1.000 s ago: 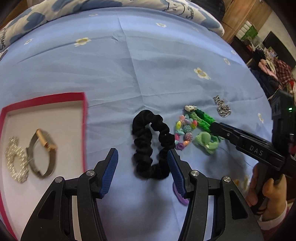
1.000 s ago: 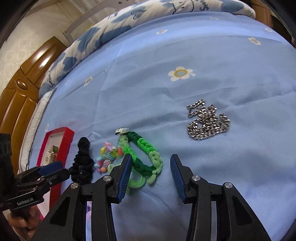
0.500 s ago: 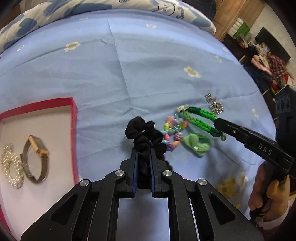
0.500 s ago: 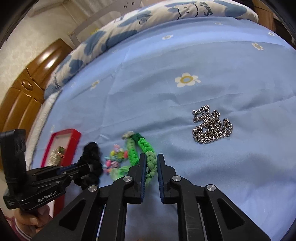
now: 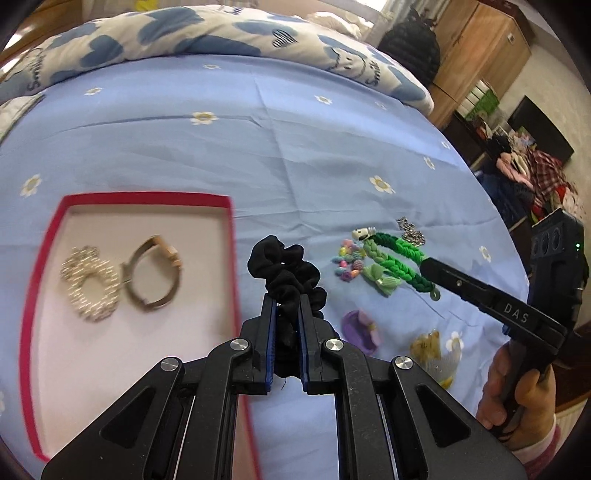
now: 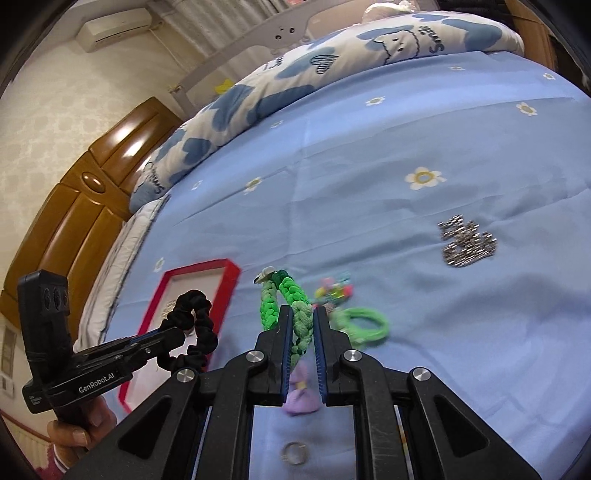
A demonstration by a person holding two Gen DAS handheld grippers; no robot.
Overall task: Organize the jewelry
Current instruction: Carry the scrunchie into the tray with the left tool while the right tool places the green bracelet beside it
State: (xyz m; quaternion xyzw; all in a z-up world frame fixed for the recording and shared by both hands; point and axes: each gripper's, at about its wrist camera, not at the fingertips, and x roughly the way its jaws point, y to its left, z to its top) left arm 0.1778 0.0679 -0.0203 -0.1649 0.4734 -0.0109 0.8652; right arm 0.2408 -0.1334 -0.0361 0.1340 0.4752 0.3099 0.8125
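Note:
My left gripper (image 5: 286, 306) is shut on a black scrunchie (image 5: 284, 266) and holds it above the blue sheet, just right of the red-rimmed tray (image 5: 231, 236). The tray holds a pearl bracelet (image 5: 90, 282) and a gold watch (image 5: 151, 273). My right gripper (image 6: 302, 319) is shut on a green braided bracelet (image 6: 291, 295) and lifts it off the bed. The left gripper with the scrunchie (image 6: 195, 325) also shows in the right wrist view, before the tray (image 6: 229, 284).
On the sheet lie a beaded bracelet (image 5: 347, 258), a light green hair tie (image 6: 365, 325), a silver chain (image 6: 465, 245), a purple bow clip (image 5: 360, 328), a yellow clip (image 5: 426, 343) and a ring (image 6: 293, 452). A rolled quilt (image 5: 221, 33) lies at the far edge.
Both grippers closed, the left on the scrunchie and the right on the green bracelet, and lifted them. The left gripper has moved toward the tray.

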